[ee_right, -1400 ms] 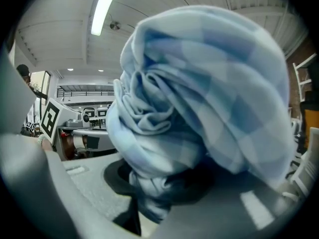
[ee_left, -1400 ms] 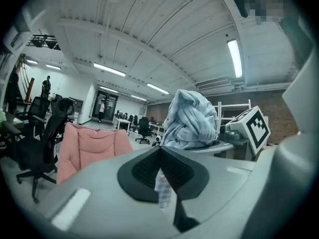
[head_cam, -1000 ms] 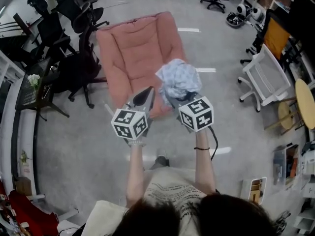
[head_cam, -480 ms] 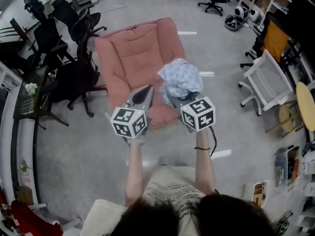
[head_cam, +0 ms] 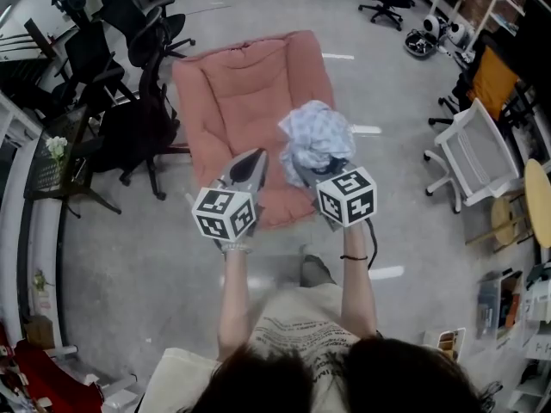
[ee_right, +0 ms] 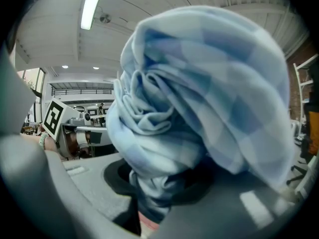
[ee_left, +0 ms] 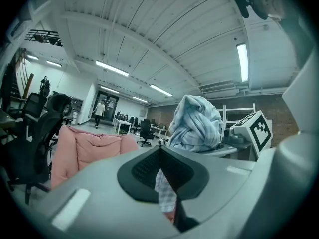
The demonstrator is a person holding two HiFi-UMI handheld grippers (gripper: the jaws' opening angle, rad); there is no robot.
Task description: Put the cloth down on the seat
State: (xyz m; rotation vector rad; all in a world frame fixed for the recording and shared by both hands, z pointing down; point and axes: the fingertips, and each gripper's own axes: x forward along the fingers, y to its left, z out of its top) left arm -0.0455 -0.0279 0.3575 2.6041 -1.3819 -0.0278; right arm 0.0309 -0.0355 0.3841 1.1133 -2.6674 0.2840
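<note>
A crumpled light-blue checked cloth [head_cam: 317,136] bulges above my right gripper [head_cam: 312,166], which is shut on it. In the right gripper view the cloth [ee_right: 199,98] fills most of the picture and hides the fingertips of that gripper [ee_right: 164,183]. My left gripper [head_cam: 255,157] stands beside it to the left, jaws together. In the left gripper view a thin strip of checked cloth [ee_left: 166,190] sits in the narrow slit of that gripper [ee_left: 160,153]. The pink cushioned seat [head_cam: 245,101] lies on the floor just beyond both grippers and shows as well in that view [ee_left: 84,151].
Black office chairs [head_cam: 129,101] stand left of the seat, with a plant on a dark side table [head_cam: 56,149] further left. A white chair [head_cam: 469,153] and a round wooden table [head_cam: 538,188] are at the right. A person [ee_left: 99,112] walks far off.
The seat has drawn slightly nearer in the head view as I step towards it. Both grippers keep their place before me, the cloth still bunched on the right one.
</note>
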